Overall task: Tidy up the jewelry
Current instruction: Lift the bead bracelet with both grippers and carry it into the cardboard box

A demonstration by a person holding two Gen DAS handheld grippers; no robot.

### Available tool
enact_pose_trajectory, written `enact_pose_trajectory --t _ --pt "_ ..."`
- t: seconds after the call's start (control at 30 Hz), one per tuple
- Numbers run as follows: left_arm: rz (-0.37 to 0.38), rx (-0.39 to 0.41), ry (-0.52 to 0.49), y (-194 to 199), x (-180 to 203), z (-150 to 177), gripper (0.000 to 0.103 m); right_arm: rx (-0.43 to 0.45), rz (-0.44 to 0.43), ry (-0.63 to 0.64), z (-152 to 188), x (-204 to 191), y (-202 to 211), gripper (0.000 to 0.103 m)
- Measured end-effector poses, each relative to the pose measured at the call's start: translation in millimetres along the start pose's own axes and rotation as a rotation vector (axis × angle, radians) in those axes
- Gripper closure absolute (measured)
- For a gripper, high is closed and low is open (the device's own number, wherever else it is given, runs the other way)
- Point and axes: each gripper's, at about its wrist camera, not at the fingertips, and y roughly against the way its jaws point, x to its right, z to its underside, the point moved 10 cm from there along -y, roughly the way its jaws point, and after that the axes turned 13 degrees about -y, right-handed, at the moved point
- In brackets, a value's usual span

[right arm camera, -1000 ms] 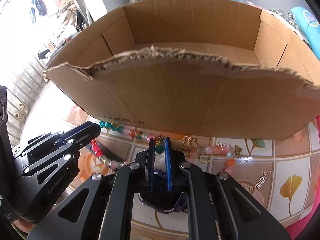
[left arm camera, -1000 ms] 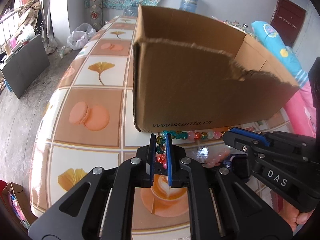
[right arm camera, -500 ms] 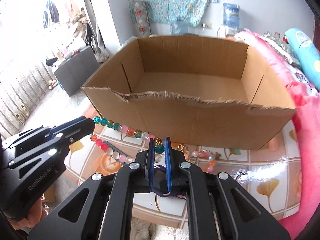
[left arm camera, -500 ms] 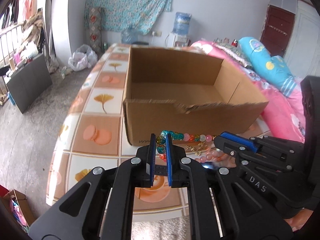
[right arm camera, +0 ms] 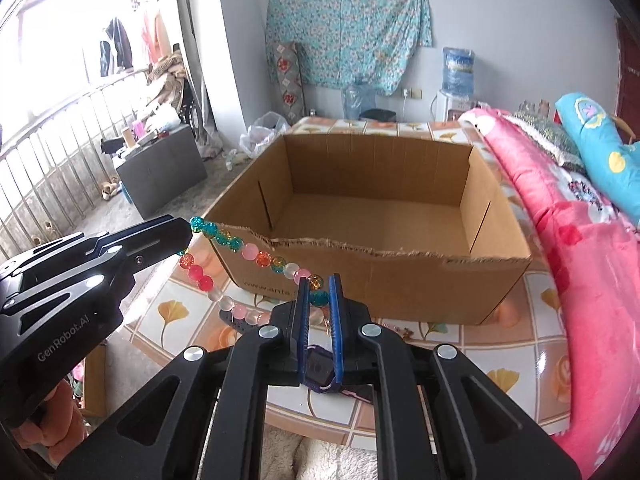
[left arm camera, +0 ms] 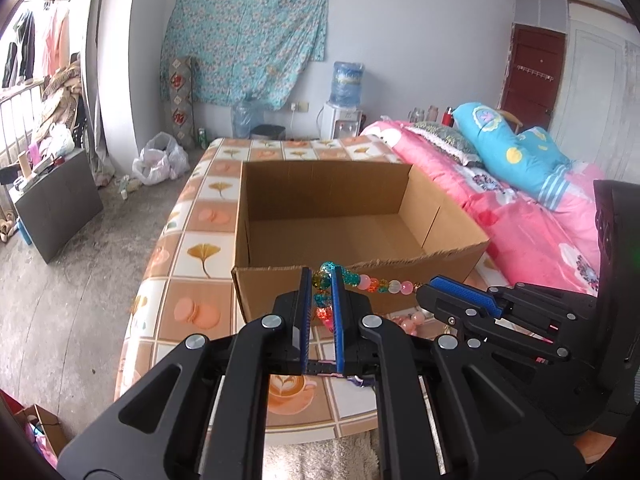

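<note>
While both grippers hang above the tiled worktop [left arm camera: 202,254], the left gripper [left arm camera: 321,280] pinches one end of the bead necklace [right arm camera: 256,256] and the right gripper [right arm camera: 318,290] clamps the other, stretching it just before the cardboard box [right arm camera: 400,280]; something purple, perhaps a watch [right arm camera: 320,380], lies beneath.

Patterned table [left arm camera: 204,248] bears open cardboard box [left arm camera: 276,292].

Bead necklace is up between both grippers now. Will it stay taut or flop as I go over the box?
The bead necklace is likely floppy: its lower strand sags. Smooth, glossy beads may slip between the fingers. It could snag the cardboard box on its torn rim.
</note>
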Motion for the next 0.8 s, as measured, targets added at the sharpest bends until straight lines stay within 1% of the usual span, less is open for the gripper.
enact_pose_trajectory --t 0.13,0.2,0.3,0.37,0.4,0.5,0.53,0.57,0.63,0.67,0.77,0.8 --pt "0.002 0.033 -0.004 7 -3 -18 0.094 0.034 -0.014 0.016 -17 -6 7 0.093" --pt "0.010 0.043 -0.008 6 -6 -31 0.094 0.041 -0.034 0.017 -31 -7 6 0.093" --pt "0.022 0.044 -0.010 -4 -13 -50 0.094 0.030 -0.062 0.012 -58 -5 -2 0.093" --pt "0.035 0.033 -0.013 -18 -18 -65 0.094 -0.002 -0.077 0.003 -77 -1 -17 0.093" --pt "0.039 0.022 -0.015 -26 -21 -69 0.094 -0.026 -0.084 -0.003 -84 1 -27 0.093" --pt "0.062 -0.044 -0.019 -64 -28 -80 0.094 -0.111 -0.085 -0.012 -101 8 -62 0.093" --pt "0.066 -0.085 -0.020 -83 -31 -81 0.094 -0.155 -0.085 -0.022 -105 12 -80 0.093" --pt "0.060 -0.110 -0.027 -96 -33 -81 0.094 -0.187 -0.086 -0.030 -107 14 -92 0.093" --pt "0.034 -0.166 -0.055 -131 -38 -82 0.094 -0.287 -0.086 -0.052 -110 20 -128 0.093" --pt "0.033 -0.192 -0.060 -143 -40 -81 0.094 -0.343 -0.079 -0.073 -111 26 -150 0.093" --pt "0.042 -0.323 -0.064 -192 -47 -70 0.094 -0.450 -0.070 -0.115 -110 36 -192 0.093" --pt "0.041 -0.353 -0.064 -203 -49 -66 0.094 -0.496 -0.065 -0.133 -110 40 -210 0.093"
